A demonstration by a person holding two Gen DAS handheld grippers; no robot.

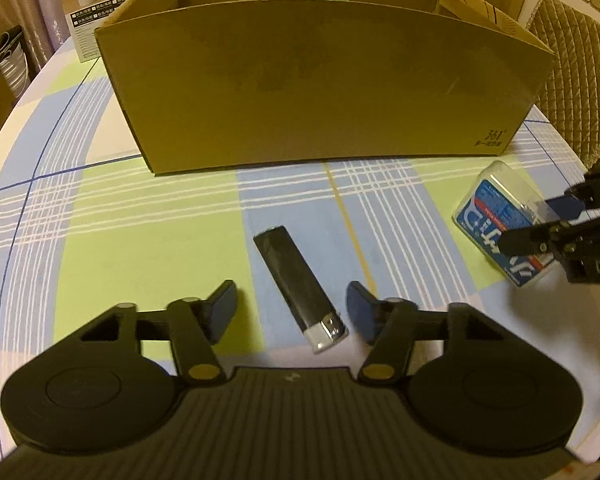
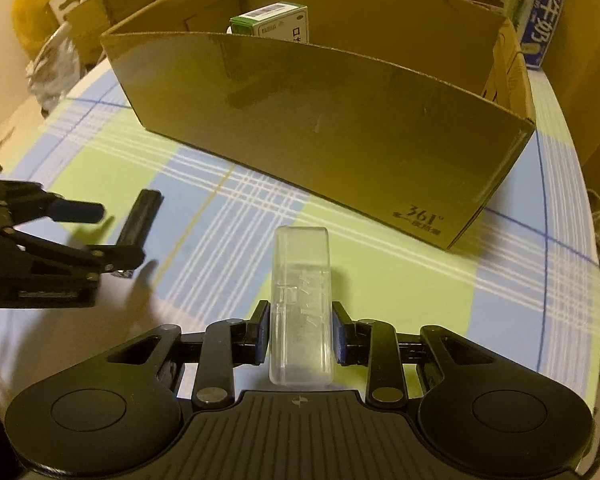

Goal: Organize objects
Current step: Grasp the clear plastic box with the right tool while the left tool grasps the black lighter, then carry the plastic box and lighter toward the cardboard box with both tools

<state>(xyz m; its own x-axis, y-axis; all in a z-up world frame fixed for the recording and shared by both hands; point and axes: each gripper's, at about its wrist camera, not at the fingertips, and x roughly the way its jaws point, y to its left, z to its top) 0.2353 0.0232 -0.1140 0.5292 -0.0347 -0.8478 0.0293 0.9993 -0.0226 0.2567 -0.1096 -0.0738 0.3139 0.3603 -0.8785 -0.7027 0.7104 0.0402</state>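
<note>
right claw [image 2: 300,334] gripping clear case [image 2: 301,308], label [image 1: 496,220] left-view only

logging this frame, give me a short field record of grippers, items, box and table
left gripper: open, straddling the lighter, not touching
right gripper: shut on the clear plastic case
cardboard box: open top, behind both items
in box: green and white carton
table: checked cloth, lighter lying flat on it
</note>
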